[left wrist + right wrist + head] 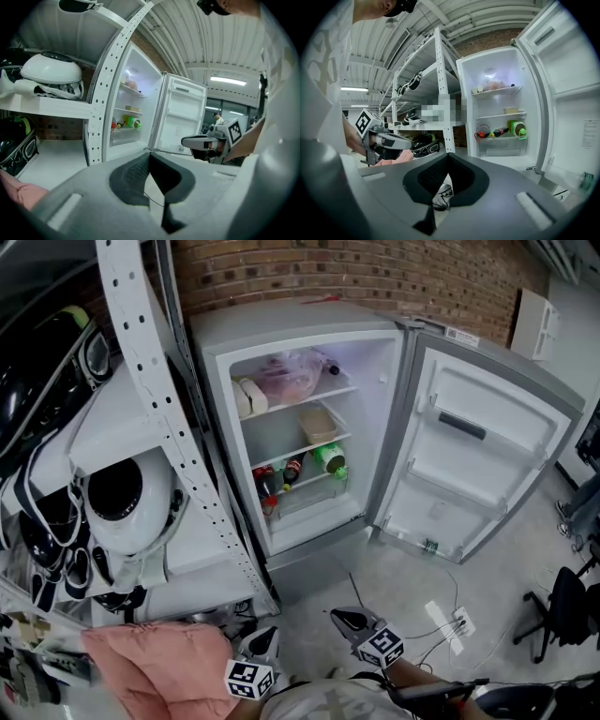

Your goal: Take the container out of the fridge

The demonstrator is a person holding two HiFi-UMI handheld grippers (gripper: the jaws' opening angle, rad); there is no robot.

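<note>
The grey fridge [309, 320] stands open against the brick wall, its door [487, 451] swung right. A beige lidded container [318, 425] sits on the middle shelf, also seen as the container [511, 111] and the container [133, 108]. Both grippers hang low near the person, well short of the fridge. My left gripper [263, 641] is shut and empty. My right gripper [349, 622] is shut and empty too, pointing toward the fridge.
A pink bag [291, 376] and rolls lie on the top shelf, bottles [281, 474] and a green bottle [330, 460] on the lower one. A white metal rack [150, 390] with helmets stands left. Pink cloth [159, 671], a power strip [448, 624] and cables lie on the floor.
</note>
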